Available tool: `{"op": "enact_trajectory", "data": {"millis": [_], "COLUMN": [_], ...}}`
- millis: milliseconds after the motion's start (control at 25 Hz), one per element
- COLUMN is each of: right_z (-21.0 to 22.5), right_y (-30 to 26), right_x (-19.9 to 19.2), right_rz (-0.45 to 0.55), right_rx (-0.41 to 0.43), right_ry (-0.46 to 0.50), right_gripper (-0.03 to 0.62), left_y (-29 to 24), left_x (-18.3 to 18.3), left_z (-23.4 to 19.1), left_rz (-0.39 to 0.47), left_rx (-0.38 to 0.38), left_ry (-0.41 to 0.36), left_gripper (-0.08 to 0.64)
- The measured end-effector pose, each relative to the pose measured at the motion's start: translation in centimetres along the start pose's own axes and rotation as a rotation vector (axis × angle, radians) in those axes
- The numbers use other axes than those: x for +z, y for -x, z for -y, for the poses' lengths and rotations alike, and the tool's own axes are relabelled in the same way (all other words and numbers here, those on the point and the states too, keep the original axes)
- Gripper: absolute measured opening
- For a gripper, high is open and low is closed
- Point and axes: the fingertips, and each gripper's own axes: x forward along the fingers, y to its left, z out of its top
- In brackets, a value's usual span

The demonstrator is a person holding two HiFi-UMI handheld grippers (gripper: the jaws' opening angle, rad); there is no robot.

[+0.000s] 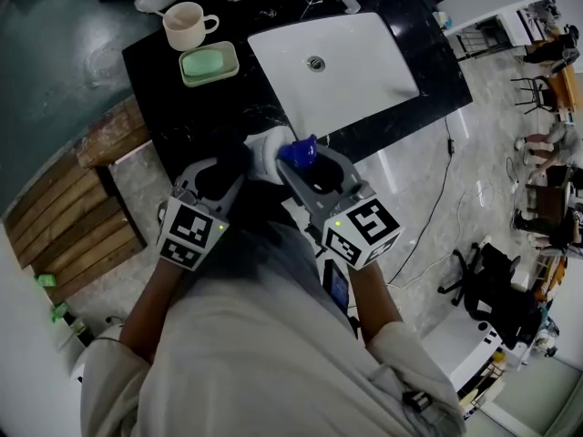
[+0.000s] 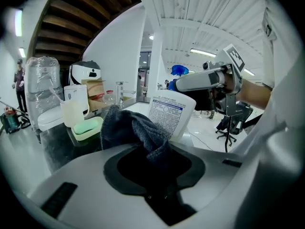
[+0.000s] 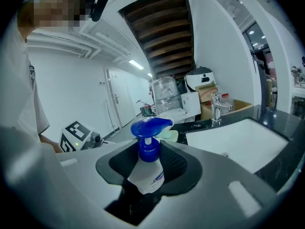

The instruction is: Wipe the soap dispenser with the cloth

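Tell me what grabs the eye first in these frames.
The soap dispenser, white with a bright blue pump, is clamped in the right gripper near the front edge of the black counter. Next to it, the left gripper grips a dark cloth up against the dispenser's printed label. Behind both, the white sink stands out against the counter.

Soap dispenser (image 3: 147, 175), between right gripper (image 3: 150, 161) jaws: white body, blue pump head, label with blue print.
Cloth (image 2: 133, 125), in left gripper (image 2: 152, 159) jaws: dark blue-grey.
Both grippers: light grey shells, black pads. Marker cubes (image 1: 193, 233): black squares on white.
Beyond the jaws: white sink (image 1: 364, 71), black counter (image 1: 182, 107), pale green soap dish (image 1: 209, 64), cream cup (image 1: 187, 25).
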Motion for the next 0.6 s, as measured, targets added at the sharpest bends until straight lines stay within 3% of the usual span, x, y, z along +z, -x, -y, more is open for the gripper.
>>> {"op": "enact_trajectory", "data": {"millis": [600], "right_z": [-0.6], "right_y": [-0.8], "right_x": [0.4], "right_rz": [-0.006], "right_rx": [0.008], "right_ry": [0.024], "right_gripper": [0.133], "left_y": [1.1], "left_x": [1.8], "left_z": [0.6], "left_rz": [0.037], "left_rx": [-0.014], "left_ry": [-0.027], "left_gripper": [0.103]}}
